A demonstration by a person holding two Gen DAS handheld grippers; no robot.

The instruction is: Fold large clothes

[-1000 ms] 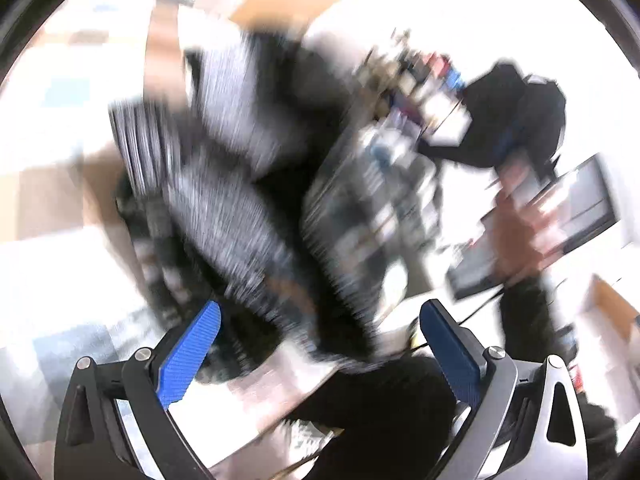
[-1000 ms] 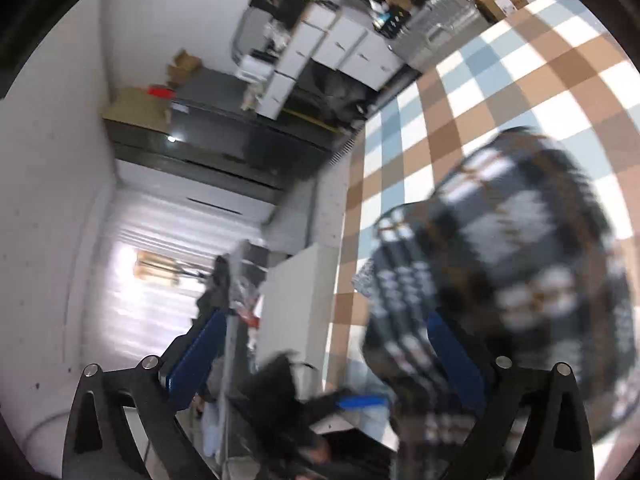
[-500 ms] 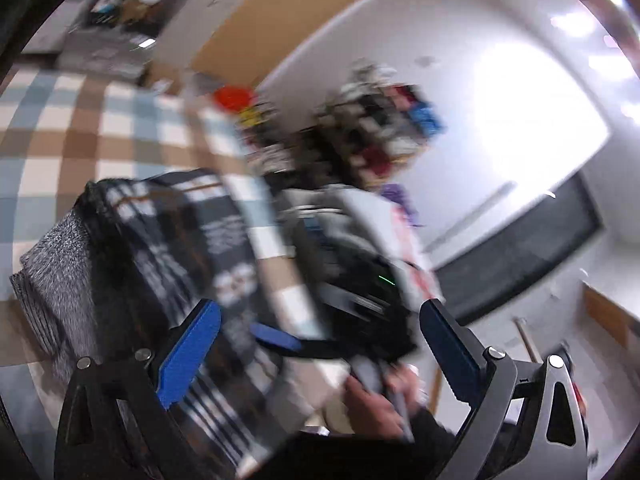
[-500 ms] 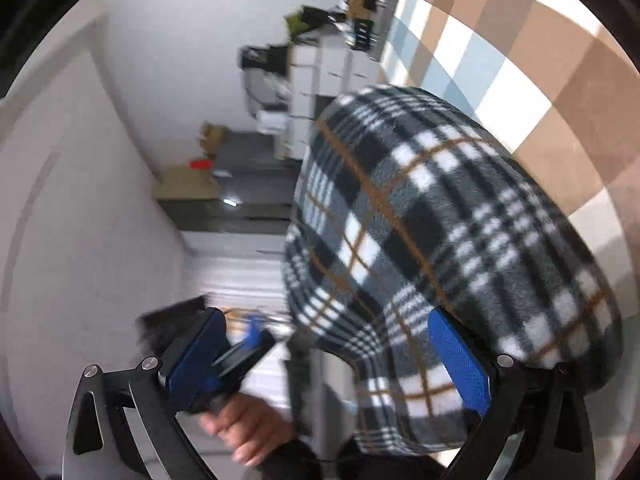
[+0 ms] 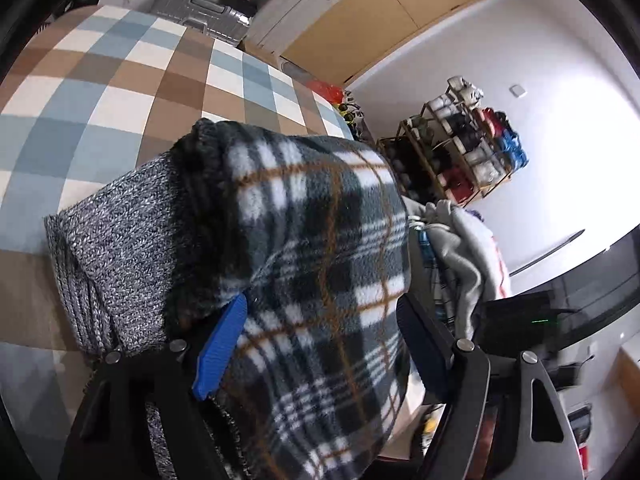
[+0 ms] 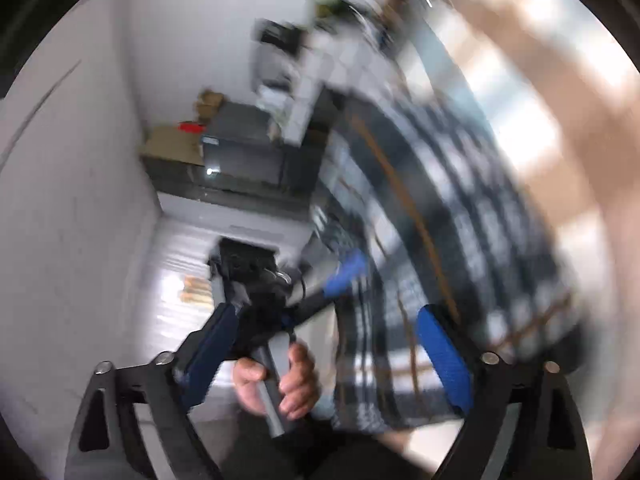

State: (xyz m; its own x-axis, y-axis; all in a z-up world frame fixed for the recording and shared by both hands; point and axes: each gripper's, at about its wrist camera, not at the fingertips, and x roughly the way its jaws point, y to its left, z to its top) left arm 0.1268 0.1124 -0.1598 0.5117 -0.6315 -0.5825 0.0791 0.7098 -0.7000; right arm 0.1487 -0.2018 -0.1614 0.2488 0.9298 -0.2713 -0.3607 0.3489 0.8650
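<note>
A folded plaid fleece garment [image 5: 320, 240] lies on top of a grey knit sweater [image 5: 120, 248] on the checked cloth [image 5: 120, 80]. My left gripper [image 5: 322, 300] straddles the near end of the plaid fold. Its jaws are closing, and the thick fleece fills the gap and touches both pads. In the blurred right wrist view the plaid garment [image 6: 460, 220] runs up the right half. My right gripper [image 6: 326, 312] is open, its right pad against the fleece's near edge. Between its fingers a hand [image 6: 280, 384] holds the left gripper [image 6: 344, 276].
A heap of grey and white clothes [image 5: 464, 248] lies just right of the stack. Beyond the cloth stand a silver suitcase [image 5: 200, 16], white drawers [image 5: 296, 8] and a shoe rack [image 5: 460, 152]. Dark cabinets [image 6: 240, 152] line the far wall.
The left view swung from a blur onto the stack, and its jaws narrowed around the plaid fold. The right gripper shifted, so the hand and left gripper now sit between its fingers.
</note>
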